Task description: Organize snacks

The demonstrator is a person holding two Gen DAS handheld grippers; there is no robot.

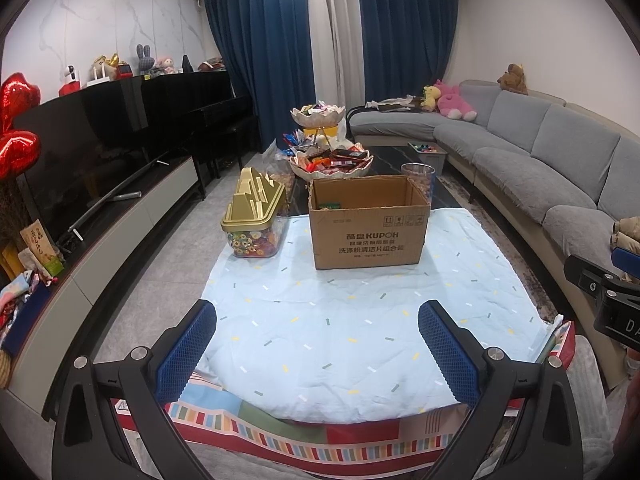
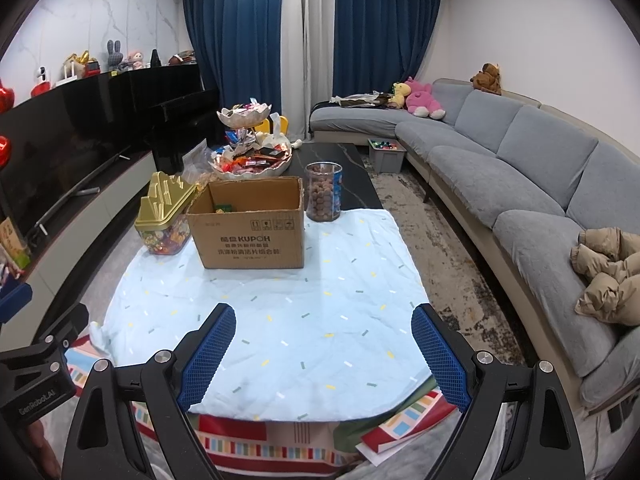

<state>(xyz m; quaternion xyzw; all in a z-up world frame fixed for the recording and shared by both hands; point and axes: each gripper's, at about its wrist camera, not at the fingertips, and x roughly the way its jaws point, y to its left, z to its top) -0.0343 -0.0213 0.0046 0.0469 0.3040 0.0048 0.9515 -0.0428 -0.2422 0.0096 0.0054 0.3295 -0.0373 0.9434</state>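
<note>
Left tool (image 1: 318, 334) spread wide, holding nothing; right tool (image 2: 324, 338) likewise, both over blue cloth (image 1: 360, 320), short of cardboard box (image 2: 248, 226).

I see the cardboard box (image 1: 368, 222) on the cloth (image 1: 360, 320). The lidded candy container (image 1: 254, 222) stands left of it. The tiered snack stand (image 1: 326, 148) sits behind.

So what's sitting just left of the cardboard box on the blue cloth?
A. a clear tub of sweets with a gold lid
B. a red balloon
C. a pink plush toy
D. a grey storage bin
A: the gold-lidded clear tub of colourful sweets stands on the blue cloth beside the cardboard box, on its left.
</note>
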